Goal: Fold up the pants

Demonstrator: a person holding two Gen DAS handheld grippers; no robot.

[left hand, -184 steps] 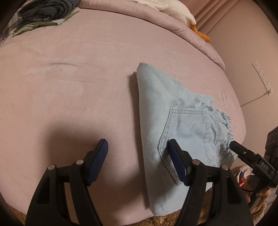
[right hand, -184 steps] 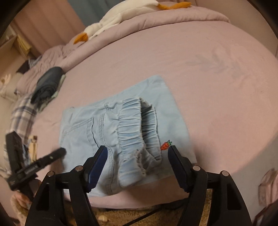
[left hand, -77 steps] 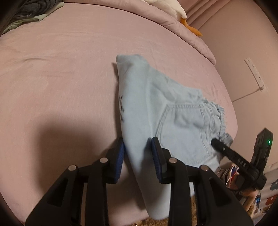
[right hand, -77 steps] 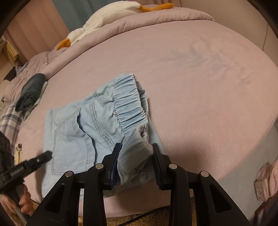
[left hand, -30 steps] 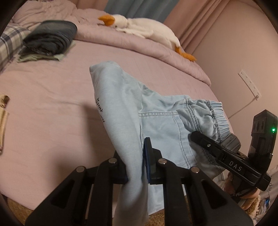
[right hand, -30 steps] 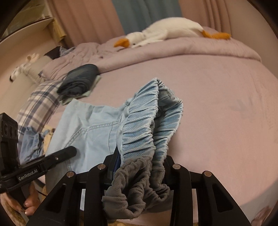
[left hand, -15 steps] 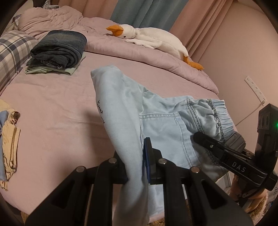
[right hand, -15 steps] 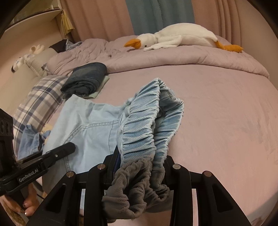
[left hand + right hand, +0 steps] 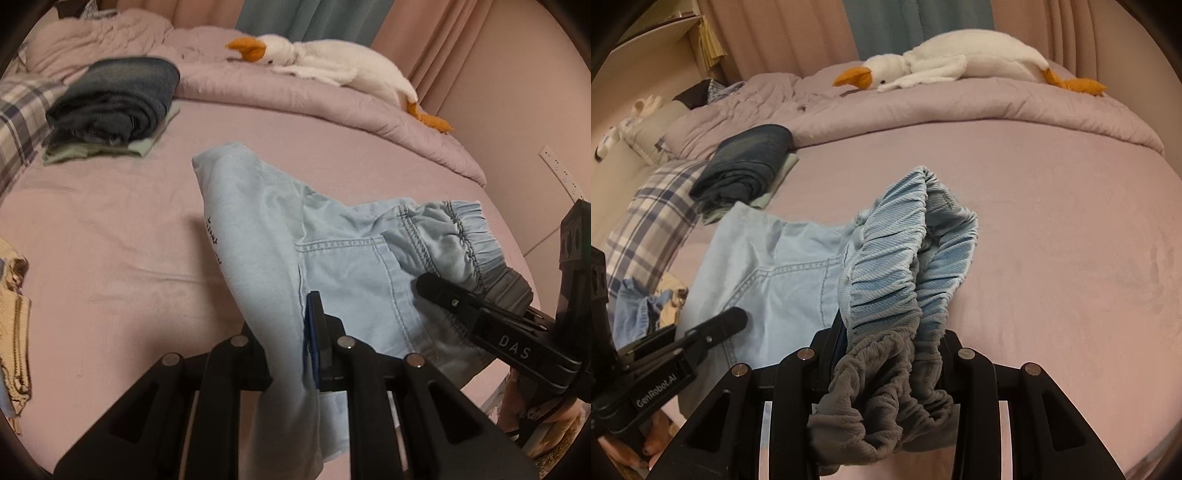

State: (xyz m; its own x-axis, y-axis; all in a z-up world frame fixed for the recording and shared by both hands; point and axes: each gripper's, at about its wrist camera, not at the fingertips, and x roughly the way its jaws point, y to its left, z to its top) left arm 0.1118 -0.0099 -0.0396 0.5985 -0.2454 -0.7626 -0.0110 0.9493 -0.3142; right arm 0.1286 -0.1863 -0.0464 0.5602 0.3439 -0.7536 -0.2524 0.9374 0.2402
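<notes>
Since 6 s ago I've lifted the pants off the bed. Left view: left gripper jaws clamped on the folded edge, pants hanging above the bed. Right view: right gripper jaws pinched on the waistband, bunched over them.

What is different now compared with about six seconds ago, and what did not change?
Both grippers were open beside the flat light blue pants. Now the left gripper is shut on the folded leg end, the right gripper on the elastic waistband, and the near part of the pants is lifted off the bed. The dark folded clothes and plush goose stayed in place.
</notes>
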